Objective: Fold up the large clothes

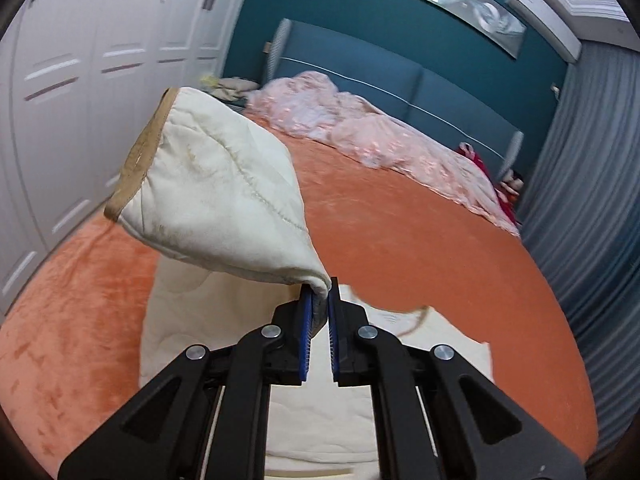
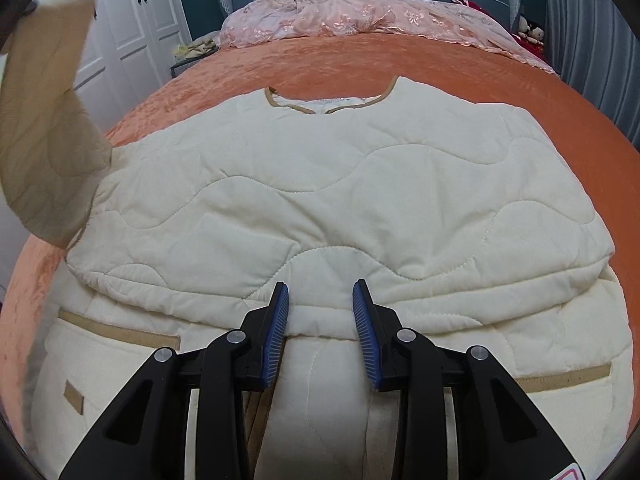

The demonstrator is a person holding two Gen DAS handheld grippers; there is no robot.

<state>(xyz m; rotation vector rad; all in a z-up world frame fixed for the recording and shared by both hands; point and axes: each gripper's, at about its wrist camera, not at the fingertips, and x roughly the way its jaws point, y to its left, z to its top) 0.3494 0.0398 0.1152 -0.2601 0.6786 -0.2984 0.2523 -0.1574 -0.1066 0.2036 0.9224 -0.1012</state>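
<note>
A cream quilted jacket [image 2: 340,184] with tan trim lies flat on the orange bed [image 2: 460,64], collar away from me, one sleeve folded across its middle. My left gripper [image 1: 320,292] is shut on the other sleeve [image 1: 216,188] and holds it lifted above the bed; the tan cuff points up and left. The lifted sleeve also shows at the left of the right wrist view [image 2: 44,120]. My right gripper [image 2: 320,300] is open and empty, just above the jacket's lower middle, over the folded sleeve's edge.
A pink crumpled quilt [image 2: 360,16] lies along the blue headboard [image 1: 360,68]. White wardrobes [image 1: 80,60] stand at the left, grey curtains [image 1: 588,160] at the right. Red items and soft toys [image 2: 528,32] sit at the bed's far right corner.
</note>
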